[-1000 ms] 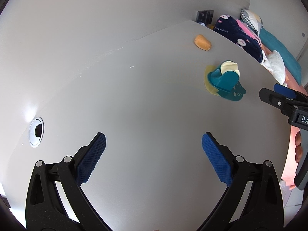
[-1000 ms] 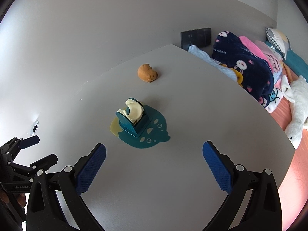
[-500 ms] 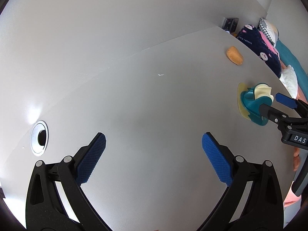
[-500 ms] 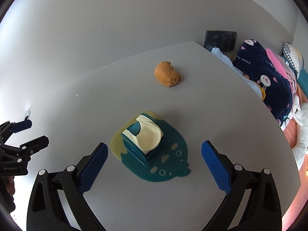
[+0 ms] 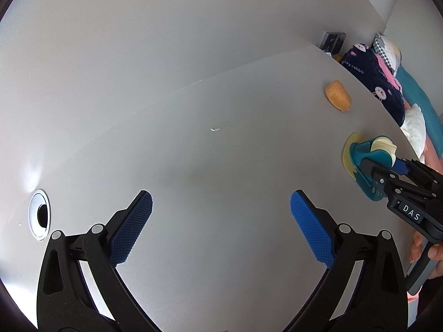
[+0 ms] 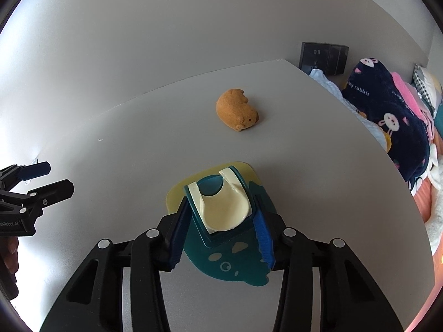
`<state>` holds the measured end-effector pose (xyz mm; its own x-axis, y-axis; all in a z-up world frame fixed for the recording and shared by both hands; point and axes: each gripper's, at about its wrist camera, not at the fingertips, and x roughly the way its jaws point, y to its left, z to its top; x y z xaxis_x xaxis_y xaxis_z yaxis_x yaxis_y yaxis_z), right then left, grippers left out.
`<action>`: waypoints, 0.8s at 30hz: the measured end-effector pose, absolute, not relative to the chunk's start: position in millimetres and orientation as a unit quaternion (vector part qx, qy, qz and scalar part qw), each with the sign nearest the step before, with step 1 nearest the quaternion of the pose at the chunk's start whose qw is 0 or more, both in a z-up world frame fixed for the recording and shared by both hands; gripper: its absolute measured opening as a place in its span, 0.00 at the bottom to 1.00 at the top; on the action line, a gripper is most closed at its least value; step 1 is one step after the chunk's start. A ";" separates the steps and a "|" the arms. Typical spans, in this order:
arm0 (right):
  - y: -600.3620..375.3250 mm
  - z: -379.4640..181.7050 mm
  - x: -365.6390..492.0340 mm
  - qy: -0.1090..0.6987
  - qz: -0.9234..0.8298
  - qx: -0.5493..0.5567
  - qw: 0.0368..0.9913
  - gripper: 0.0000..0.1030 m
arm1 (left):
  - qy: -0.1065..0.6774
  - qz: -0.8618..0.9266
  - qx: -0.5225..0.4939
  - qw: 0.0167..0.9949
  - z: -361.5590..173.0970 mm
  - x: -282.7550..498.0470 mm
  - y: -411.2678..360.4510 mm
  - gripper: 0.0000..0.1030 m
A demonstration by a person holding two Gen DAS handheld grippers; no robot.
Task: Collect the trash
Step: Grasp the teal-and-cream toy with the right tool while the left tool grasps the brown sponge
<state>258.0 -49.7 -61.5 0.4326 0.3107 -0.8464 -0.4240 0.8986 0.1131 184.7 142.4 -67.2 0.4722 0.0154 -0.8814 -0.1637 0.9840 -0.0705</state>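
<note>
A teal and cream whale-shaped holder (image 6: 221, 210) stands on a grey table (image 6: 318, 144). My right gripper (image 6: 221, 232) has its blue pads closed against both sides of the holder's raised block. The holder also shows in the left wrist view (image 5: 368, 157) at the right, with the right gripper (image 5: 387, 166) on it. An orange bear-shaped toy (image 6: 236, 110) lies further back on the table; it shows in the left wrist view (image 5: 337, 99) too. My left gripper (image 5: 221, 221) is open and empty over bare table, left of the holder.
A round metal cable hole (image 5: 40, 218) sits in the table at the left. A tiny white speck (image 5: 215, 129) lies mid-table. Beyond the right table edge is a bed with a navy rabbit blanket (image 6: 387, 116). A dark wall socket (image 6: 322, 56) is at the back.
My right gripper moved forward to the whale holder and closed its pads on the block. My left gripper stayed open and its view shifted slightly.
</note>
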 end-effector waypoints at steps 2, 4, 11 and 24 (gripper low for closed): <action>-58.4 -59.9 261.3 0.484 0.201 -0.045 0.851 0.44 | 0.510 0.045 -0.071 0.856 -66.2 190.7 136.2 0.94; -68.3 -58.1 264.7 0.483 0.187 -0.032 0.855 0.44 | 0.508 0.039 -0.068 0.858 -65.3 198.1 129.0 0.94; -103.1 -54.3 272.2 0.483 0.153 -0.006 0.862 0.44 | 0.503 0.011 -0.061 0.862 -66.9 227.0 102.8 0.94; -154.1 -52.7 275.9 0.487 0.081 0.023 0.869 0.44 | 0.482 -0.057 -0.055 0.873 -64.8 294.8 61.6 0.94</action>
<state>275.9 -154.1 -52.7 0.5129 0.1636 -0.8427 -0.1190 0.9857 0.1189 294.8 61.6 -64.8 0.5294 -0.1534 -0.8344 0.0472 0.9873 -0.1516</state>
